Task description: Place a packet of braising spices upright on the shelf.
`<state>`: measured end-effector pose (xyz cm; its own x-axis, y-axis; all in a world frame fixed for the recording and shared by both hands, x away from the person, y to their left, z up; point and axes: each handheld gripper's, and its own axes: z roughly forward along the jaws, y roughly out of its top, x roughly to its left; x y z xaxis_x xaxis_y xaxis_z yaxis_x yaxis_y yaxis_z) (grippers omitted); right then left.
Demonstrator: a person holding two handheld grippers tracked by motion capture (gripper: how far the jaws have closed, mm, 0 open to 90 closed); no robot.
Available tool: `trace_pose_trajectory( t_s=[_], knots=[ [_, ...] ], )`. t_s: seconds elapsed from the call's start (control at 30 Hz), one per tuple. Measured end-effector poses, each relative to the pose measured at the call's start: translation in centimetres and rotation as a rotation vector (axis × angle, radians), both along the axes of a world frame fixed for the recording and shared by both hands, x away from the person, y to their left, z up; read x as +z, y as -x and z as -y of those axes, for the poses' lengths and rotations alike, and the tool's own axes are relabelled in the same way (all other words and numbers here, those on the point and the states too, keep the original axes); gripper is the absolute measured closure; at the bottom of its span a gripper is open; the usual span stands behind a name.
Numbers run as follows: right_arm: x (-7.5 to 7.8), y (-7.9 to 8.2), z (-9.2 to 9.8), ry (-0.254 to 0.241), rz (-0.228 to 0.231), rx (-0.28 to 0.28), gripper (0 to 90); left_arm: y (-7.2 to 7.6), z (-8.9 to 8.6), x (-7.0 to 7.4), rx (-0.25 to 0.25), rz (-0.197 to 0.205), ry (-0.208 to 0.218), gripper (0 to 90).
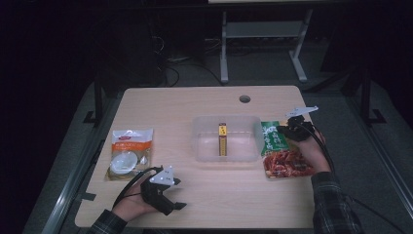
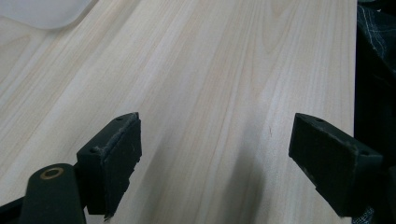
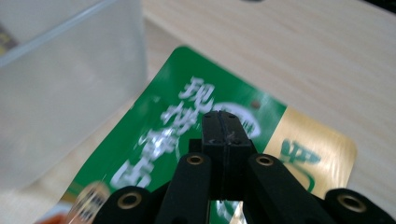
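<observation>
right tool: jaws closed, empty | green packet: directly beneath its tip

A lab: a bare wooden desk with a cable hole, loose cables on grey floor, metal frames in darkness behind.

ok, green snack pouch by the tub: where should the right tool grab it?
The green snack pouch lies flat, so pinch a thin edge. Its far green end is free, clear of the clear tub; come in low from that end with the right tool.
</observation>
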<state>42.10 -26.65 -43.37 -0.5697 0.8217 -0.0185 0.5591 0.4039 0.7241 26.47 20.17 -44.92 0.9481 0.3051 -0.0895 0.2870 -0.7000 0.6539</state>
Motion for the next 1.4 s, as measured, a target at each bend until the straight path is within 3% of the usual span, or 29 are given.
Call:
trace_pose_trajectory(
  t_s=[0.1,0.2,0.27,0.37,0.53,0.87,1.07,1.4],
  knots=[
    [-0.5,-1.3,-0.3,0.027,-0.025,-0.031,89.9,0.0,0.0,-0.1,-0.001,-0.003,-0.004,16.5],
    [-0.6,-2.4,-0.5,0.006,-0.024,-0.053,89.9,0.0,0.0,-0.1,-0.002,-0.006,-0.005,16.5],
    [-0.8,-3.2,-0.6,0.028,-0.026,-0.070,90.0,0.0,0.1,-0.1,-0.006,-0.003,-0.008,16.5],
    [-1.0,-4.0,-0.6,-0.005,-0.033,-0.094,90.0,0.0,0.2,-0.1,-0.010,-0.003,-0.010,16.5],
    [-1.9,-5.0,-0.8,0.011,-0.053,-0.118,90.0,0.1,0.2,-0.1,-0.015,-0.003,-0.012,16.5],
    [-3.3,-5.6,-1.3,0.045,-0.092,-0.137,90.0,0.1,0.1,-0.1,-0.014,-0.001,-0.016,16.5],
    [-3.3,-5.5,-1.2,0.050,-0.100,-0.129,90.0,0.1,0.2,-0.1,-0.014,0.002,-0.017,16.5],
    [-3.0,-4.6,-0.5,0.118,-0.106,-0.107,90.0,0.1,0.1,-0.2,-0.017,0.004,-0.028,16.5]
  ],
)
